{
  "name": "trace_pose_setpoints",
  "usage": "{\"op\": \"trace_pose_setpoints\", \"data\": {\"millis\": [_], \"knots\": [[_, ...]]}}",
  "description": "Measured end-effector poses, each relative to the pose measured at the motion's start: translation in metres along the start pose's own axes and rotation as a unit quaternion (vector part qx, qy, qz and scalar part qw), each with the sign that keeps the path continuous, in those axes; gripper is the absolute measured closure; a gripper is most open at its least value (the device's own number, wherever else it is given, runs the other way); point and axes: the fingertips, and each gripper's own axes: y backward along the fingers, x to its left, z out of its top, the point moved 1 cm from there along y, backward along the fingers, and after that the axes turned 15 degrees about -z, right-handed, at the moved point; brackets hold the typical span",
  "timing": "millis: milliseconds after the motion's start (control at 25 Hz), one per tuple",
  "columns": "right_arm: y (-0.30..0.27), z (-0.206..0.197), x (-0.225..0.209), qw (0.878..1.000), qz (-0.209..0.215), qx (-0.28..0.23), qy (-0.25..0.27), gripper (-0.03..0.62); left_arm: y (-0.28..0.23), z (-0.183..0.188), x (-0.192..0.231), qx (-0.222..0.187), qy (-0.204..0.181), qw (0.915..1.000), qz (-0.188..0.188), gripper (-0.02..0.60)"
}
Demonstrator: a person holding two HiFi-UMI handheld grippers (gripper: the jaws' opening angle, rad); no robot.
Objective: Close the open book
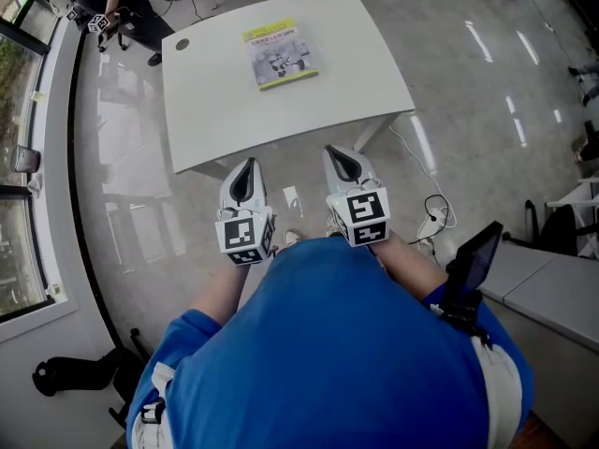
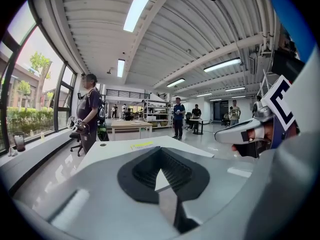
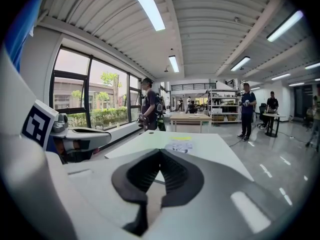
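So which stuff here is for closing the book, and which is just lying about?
For the job:
- book, already shut, on the table
- left gripper
- right gripper

Just lying about:
- floor cable
- person by the window

Bright even daylight on my feeds, ceiling strip lights (image 3: 150, 6) blazing upper centre, windows (image 3: 90, 91) glowing left, glare streaks on the floor (image 1: 487, 40) upper right, fisheye edges black, foreground soft
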Motion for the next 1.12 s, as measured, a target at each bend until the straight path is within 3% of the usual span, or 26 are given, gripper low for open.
{"op": "trace_pose_setpoints", "data": {"millis": [680,1120], "knots": [[0.003,-0.004,-0.014,1.0,0.009,-0.001,-0.006,0.592,-0.011,0.001,-0.023,-0.001,-0.017,0.9999,-0.005,0.575],[0.002,-0.008,-0.022,1.0,0.007,0.0,-0.008,0.592,-0.019,0.002,-0.032,0.002,-0.008,0.9999,-0.009,0.575]]}}
